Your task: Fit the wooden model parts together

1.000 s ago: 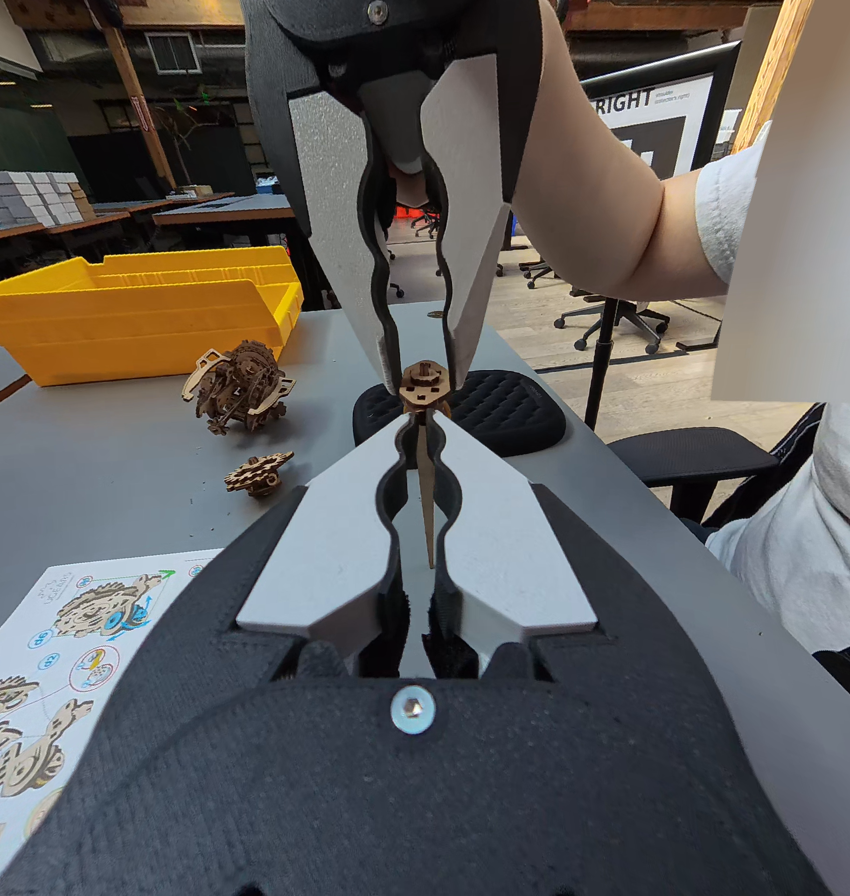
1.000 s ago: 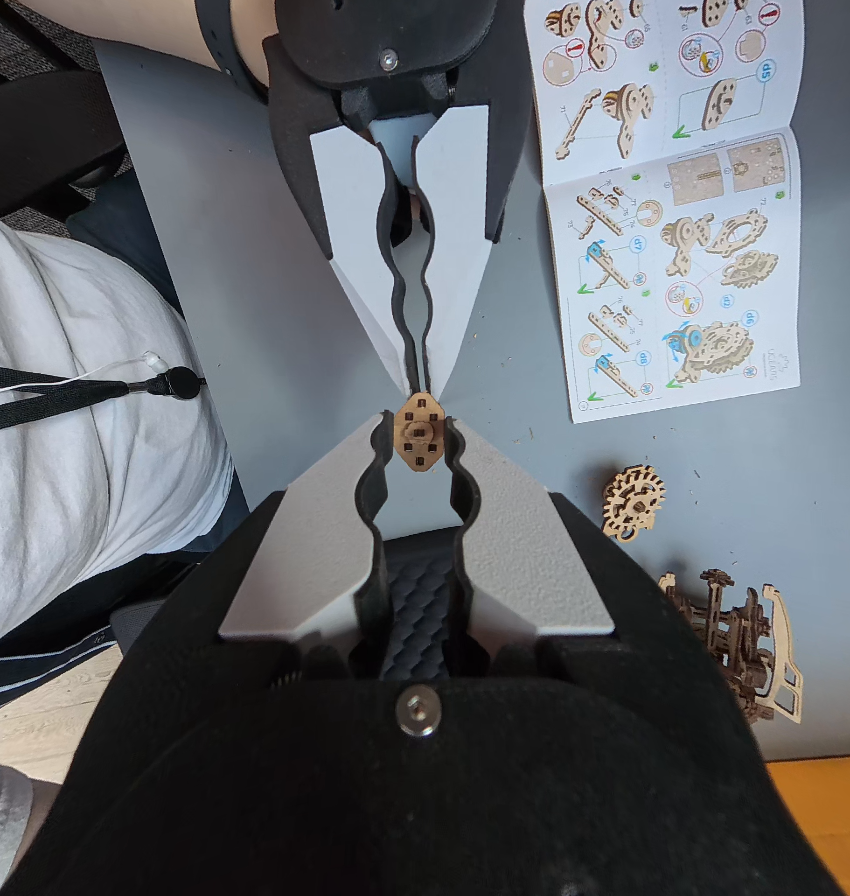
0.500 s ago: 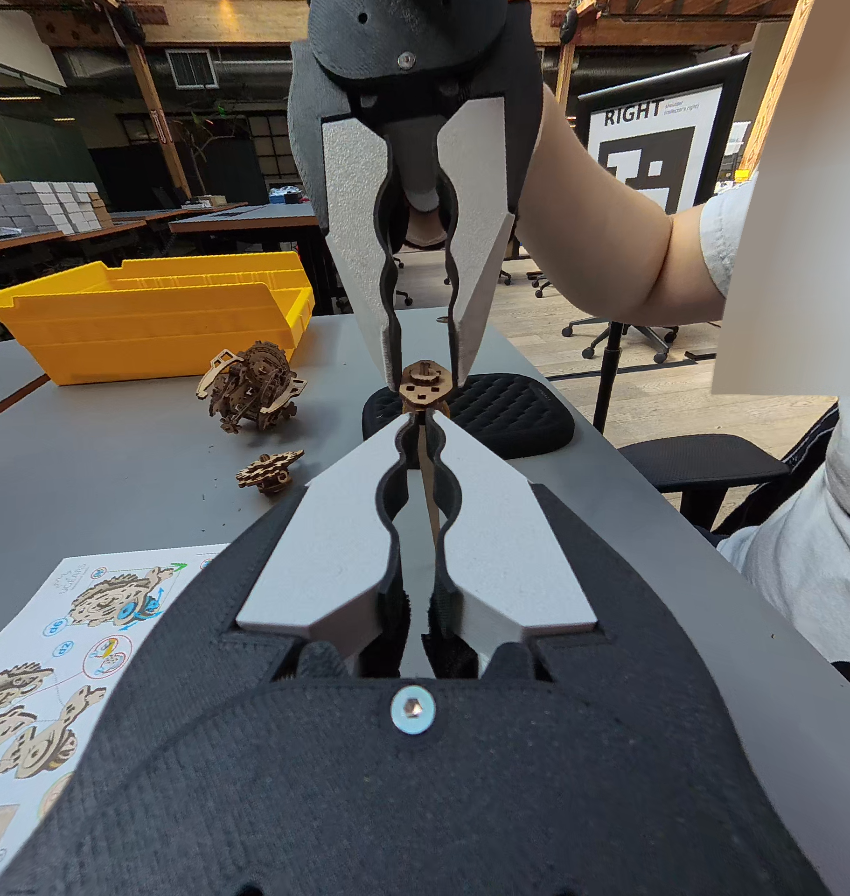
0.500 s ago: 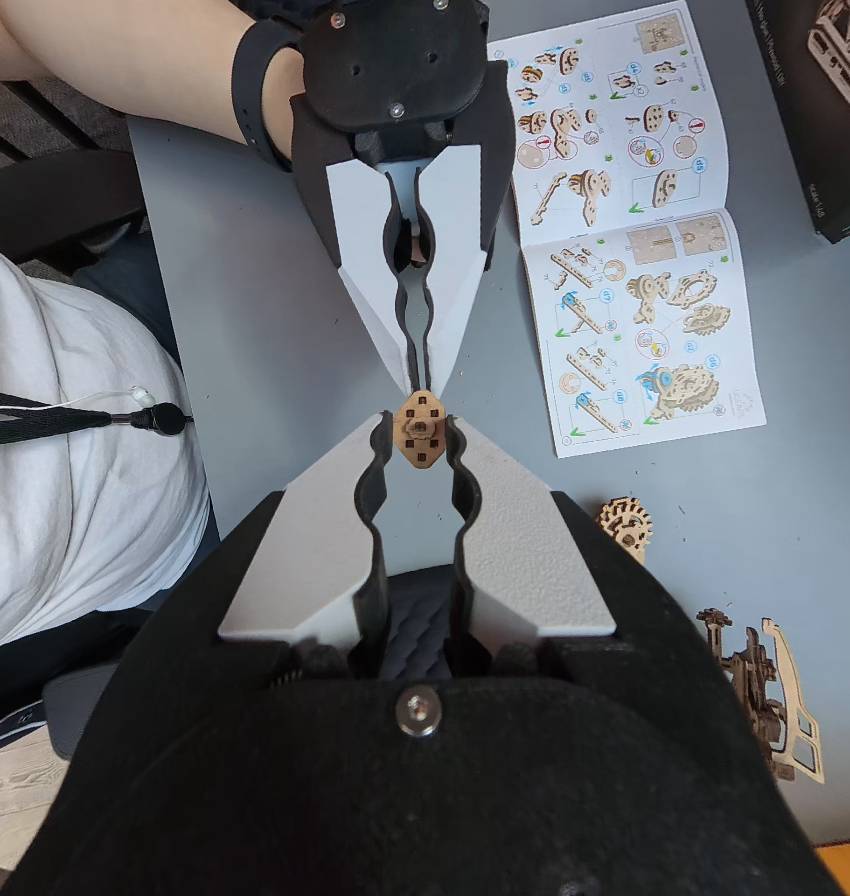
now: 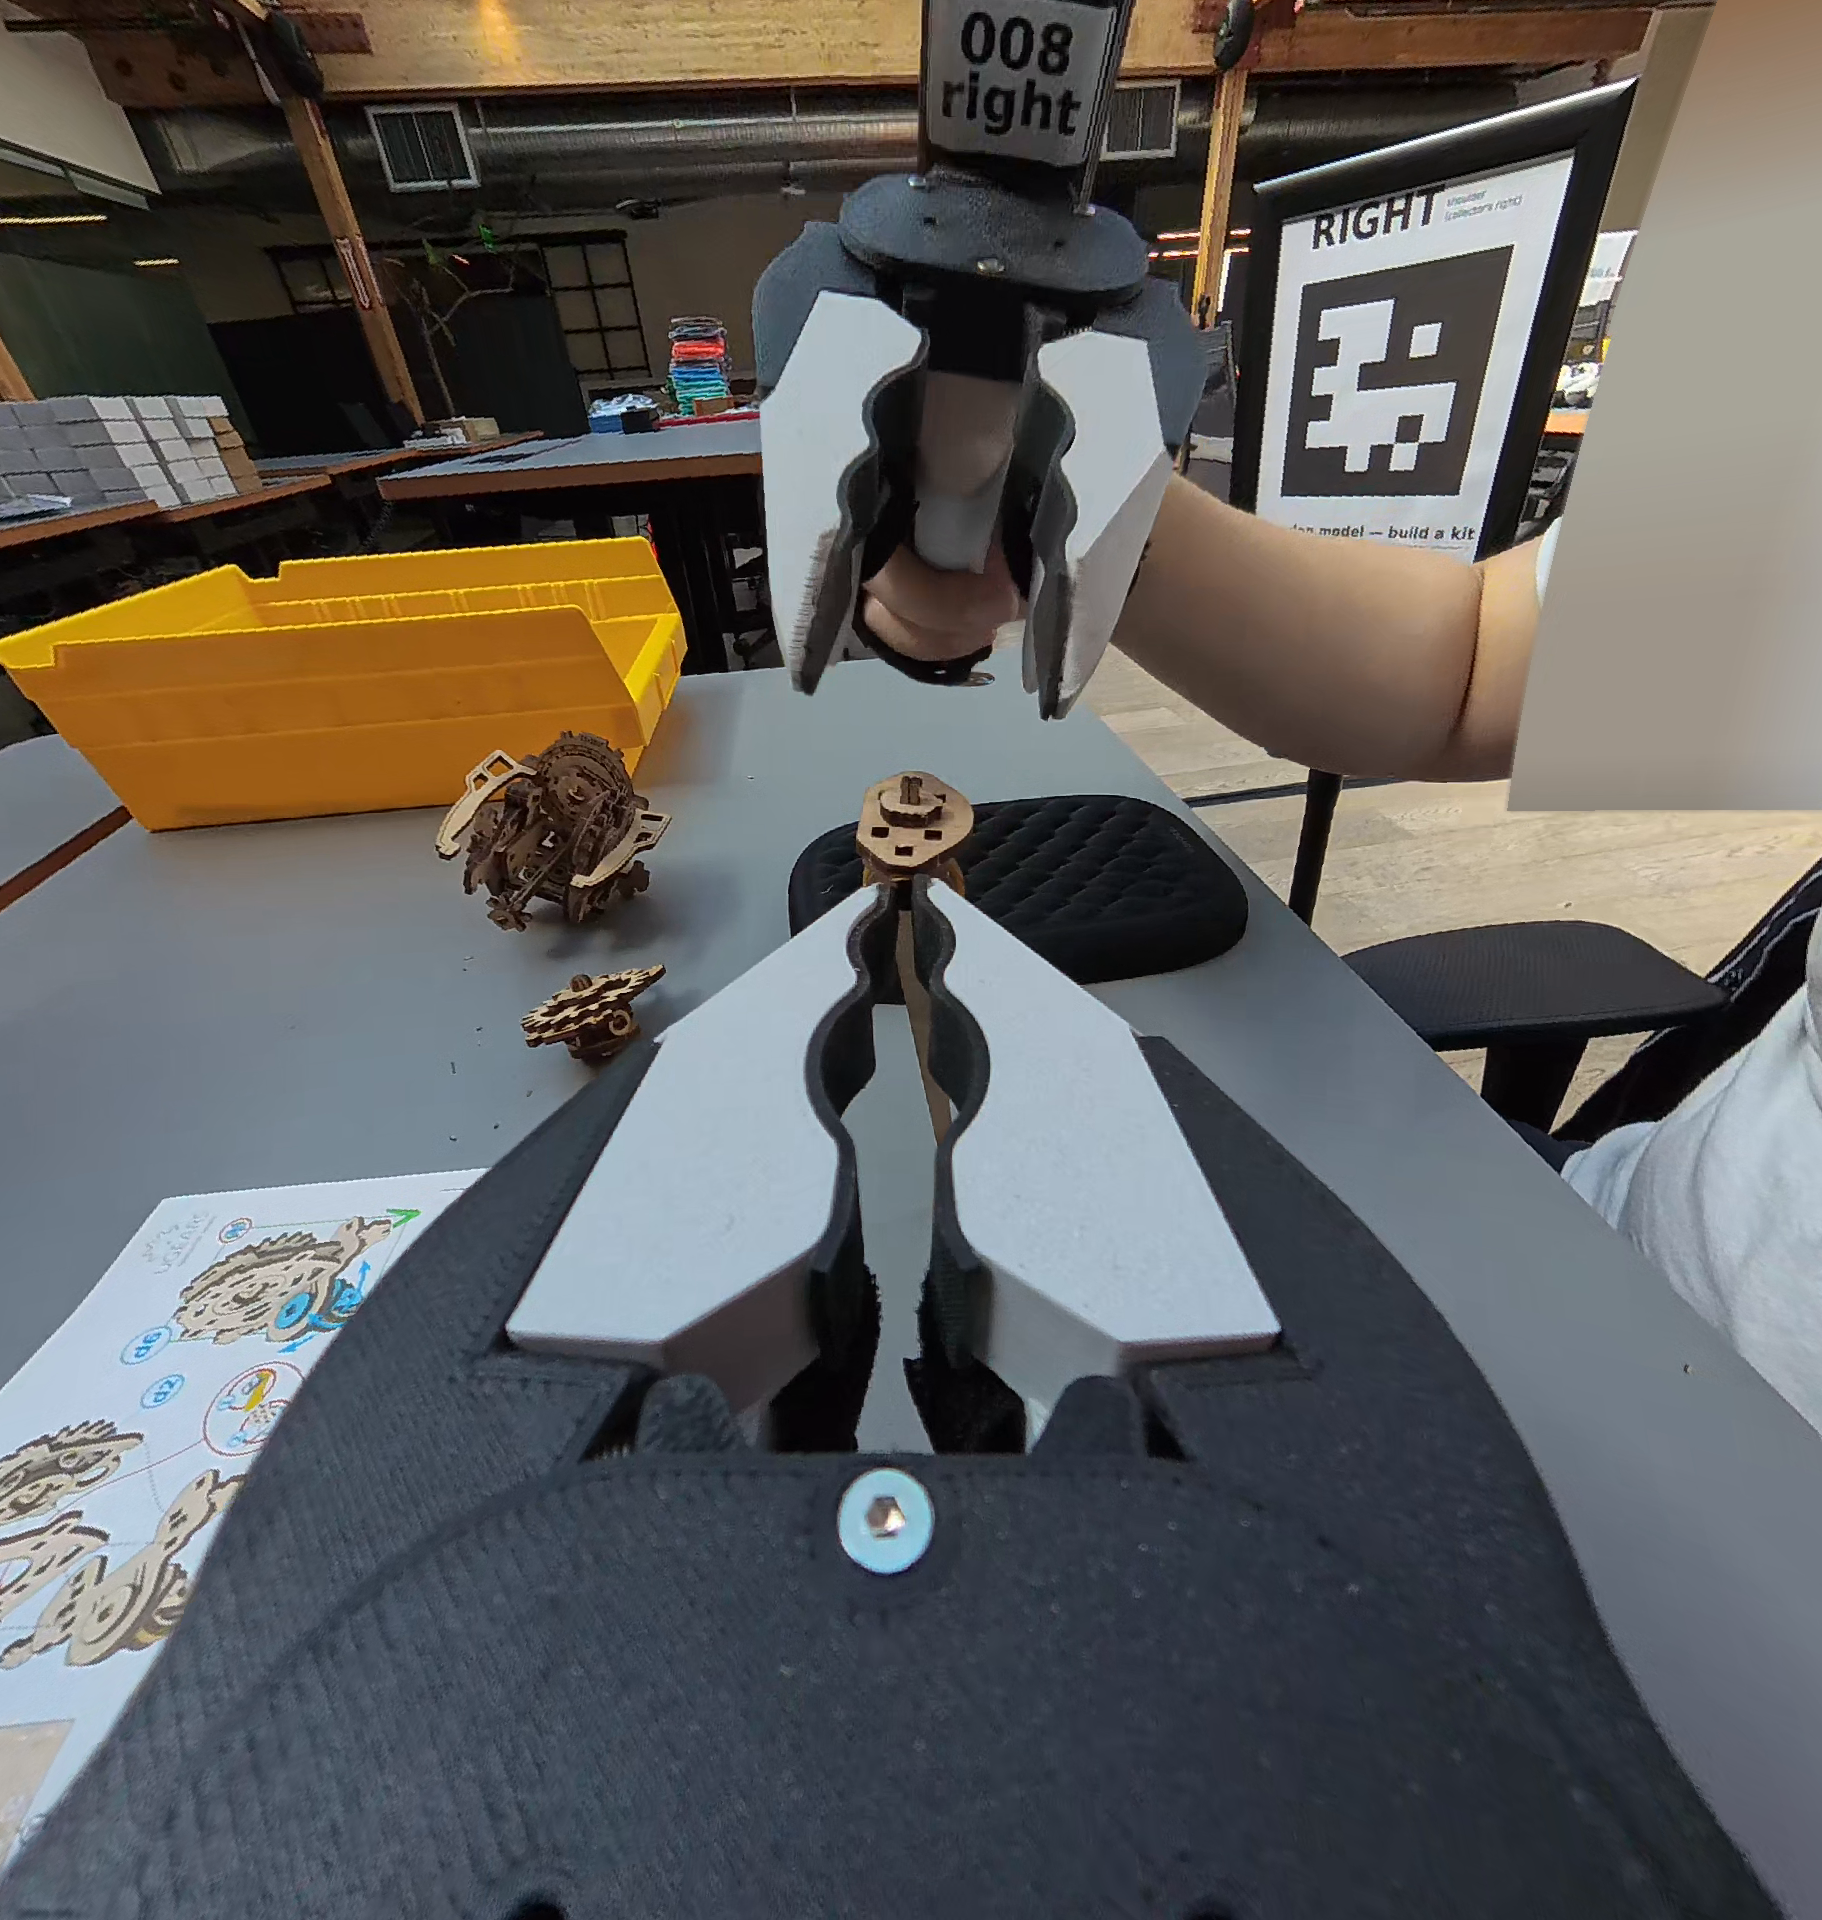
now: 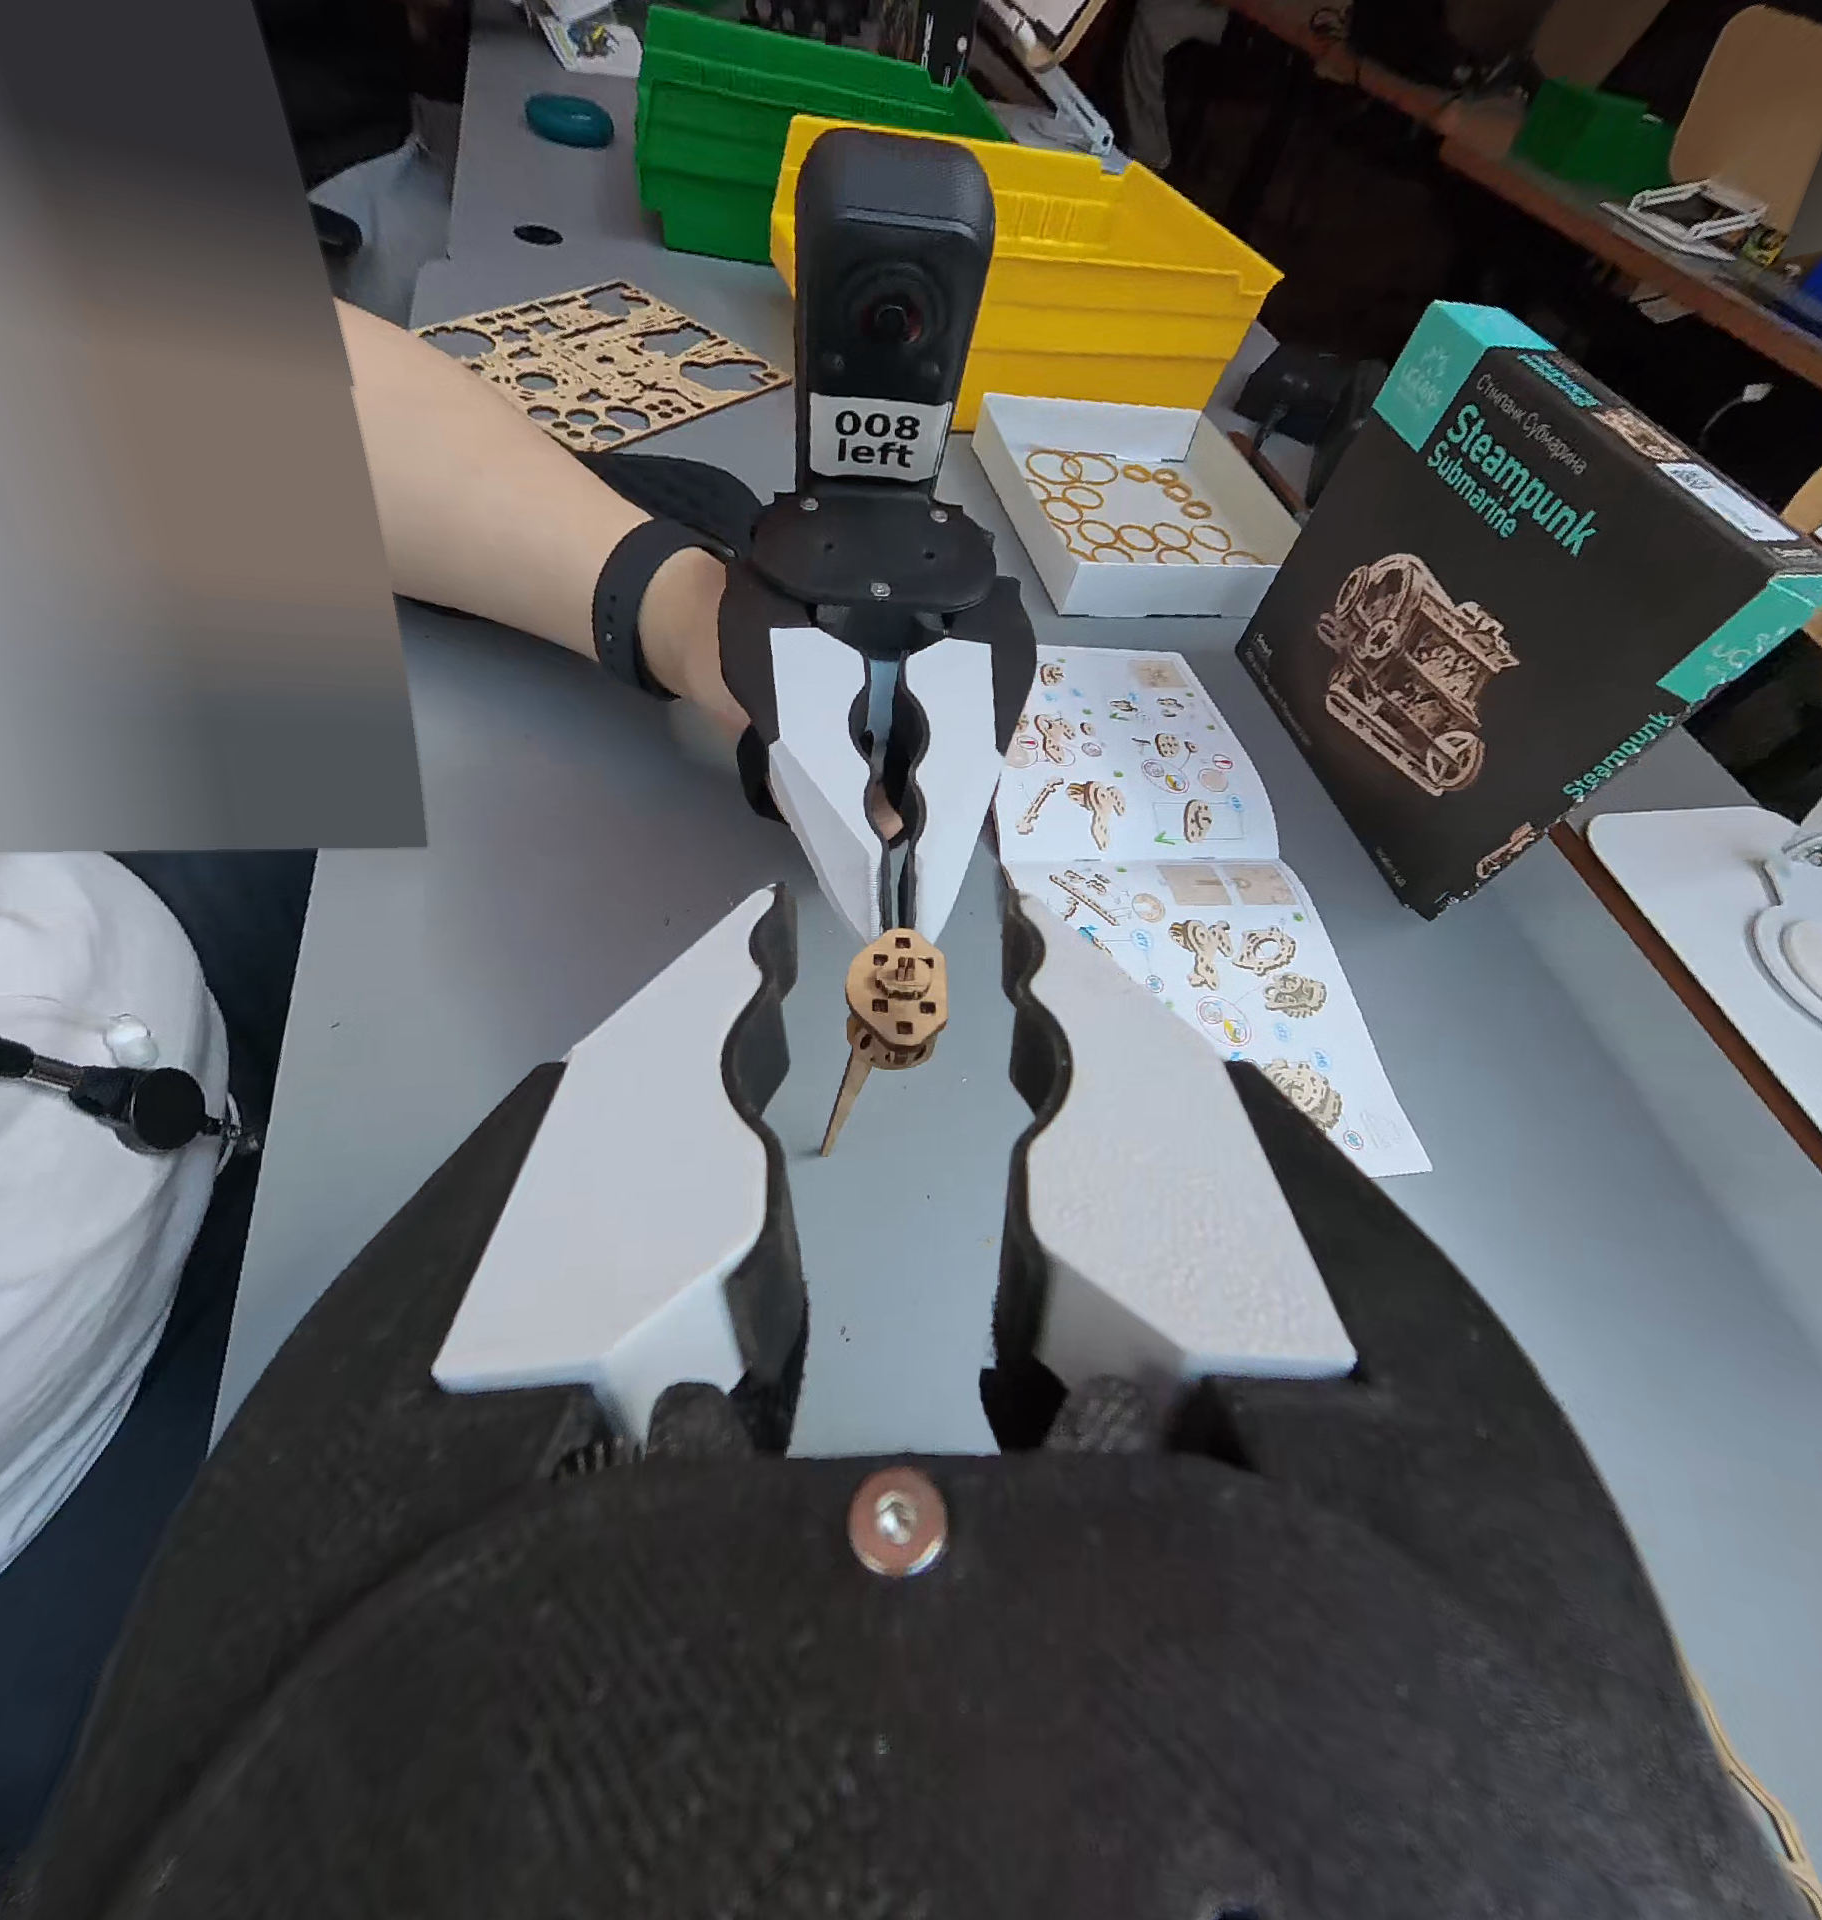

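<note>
Now, item by item.

Left hand-held gripper (image 5: 902,883): jaws drawn together on a thin wooden stick (image 5: 922,1023), which runs back between the pads. It carries the small wooden assembly (image 5: 912,821) at its tip, held upright in the air above the grey surface (image 5: 263,987).

Right hand-held gripper (image 6: 891,914): jaws spread wide, nothing between them. A second ago its tips pinched the sides of the assembly's top plate; it has since let go and drawn back and up, so that from the left wrist view it now hangs (image 5: 922,707) clear above the piece, apart from it.

Small wooden assembly (image 6: 896,992): an oval plate with square holes and a little toothed hub on its face, stacked on further layers, the stick slanting down below. It keeps its place on the stick without the right gripper's support.

Reading: the press-fit of this piece looks finished, or at least seated well enough to hold; the right side is free to fetch another part.

Other stock on the surface:
- larger part-built model (image 5: 548,826), near the yellow bin (image 5: 367,665);
- small gear piece (image 5: 590,1013), just in front of it;
- instruction sheet (image 6: 1187,904), unfolded;
- kit box (image 6: 1530,644), standing;
- punched-out wooden sheet (image 6: 600,358);
- white tray of rings (image 6: 1125,509);
- black quilted pad (image 5: 1083,883) at the surface edge.
</note>
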Demonstrator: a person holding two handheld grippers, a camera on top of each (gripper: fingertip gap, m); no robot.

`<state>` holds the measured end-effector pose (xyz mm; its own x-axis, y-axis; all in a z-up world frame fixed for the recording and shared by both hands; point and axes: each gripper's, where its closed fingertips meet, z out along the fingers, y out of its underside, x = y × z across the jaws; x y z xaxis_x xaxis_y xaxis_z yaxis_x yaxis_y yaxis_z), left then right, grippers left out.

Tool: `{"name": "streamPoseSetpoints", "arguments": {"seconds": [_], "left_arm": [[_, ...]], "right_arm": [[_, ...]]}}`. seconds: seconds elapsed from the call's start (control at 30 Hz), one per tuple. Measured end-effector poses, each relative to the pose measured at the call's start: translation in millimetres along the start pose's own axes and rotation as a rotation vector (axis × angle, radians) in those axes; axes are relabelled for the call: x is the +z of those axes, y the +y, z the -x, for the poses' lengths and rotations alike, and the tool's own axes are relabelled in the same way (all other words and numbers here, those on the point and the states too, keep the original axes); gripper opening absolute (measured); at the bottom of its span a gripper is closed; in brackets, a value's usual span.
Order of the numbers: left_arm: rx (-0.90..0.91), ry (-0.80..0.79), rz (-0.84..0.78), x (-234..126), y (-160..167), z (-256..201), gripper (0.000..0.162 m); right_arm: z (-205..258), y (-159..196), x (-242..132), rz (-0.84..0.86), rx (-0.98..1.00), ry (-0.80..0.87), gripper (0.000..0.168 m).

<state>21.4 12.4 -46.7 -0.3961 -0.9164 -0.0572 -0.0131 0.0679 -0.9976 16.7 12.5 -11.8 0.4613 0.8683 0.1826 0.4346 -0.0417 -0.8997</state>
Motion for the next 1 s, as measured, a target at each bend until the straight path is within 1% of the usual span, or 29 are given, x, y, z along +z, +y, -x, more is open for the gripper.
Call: {"name": "streamPoseSetpoints", "arguments": {"seconds": [0.13,0.2,0.27,0.37,0.47,0.5,0.63,0.9,1.0], "left_arm": [[0.000,-0.001,-0.002,1,0,0,0.000],[0.000,-0.003,-0.002,1,0,0,0.000],[-0.004,-0.003,-0.002,1,0,1,0.000],[-0.005,-0.005,-0.001,1,0,1,0.000],[-0.002,-0.007,0.000,1,0,1,0.000],[-0.002,-0.006,0.000,1,0,1,0.000],[-0.002,-0.005,0.000,1,0,1,0.000],[-0.005,0.000,-0.001,1,0,0,0.000],[-0.034,0.025,-0.008,0,0,-1,0.000]], "right_arm": [[1,2,-2,-0.168,-0.025,0.056,0.039],[-3,10,0,-0.189,-0.005,0.093,0.040],[-2,17,3,-0.198,0.077,0.055,0.043],[-2,20,6,-0.231,0.153,0.022,0.039],[-3,26,10,-0.196,0.141,0.034,0.023],[-1,26,12,-0.188,0.137,0.026,0.022],[0,25,12,-0.192,0.147,0.011,0.023],[0,26,13,-0.171,0.133,0.012,0.021],[1,26,14,-0.155,0.136,0.005,0.021]]}}
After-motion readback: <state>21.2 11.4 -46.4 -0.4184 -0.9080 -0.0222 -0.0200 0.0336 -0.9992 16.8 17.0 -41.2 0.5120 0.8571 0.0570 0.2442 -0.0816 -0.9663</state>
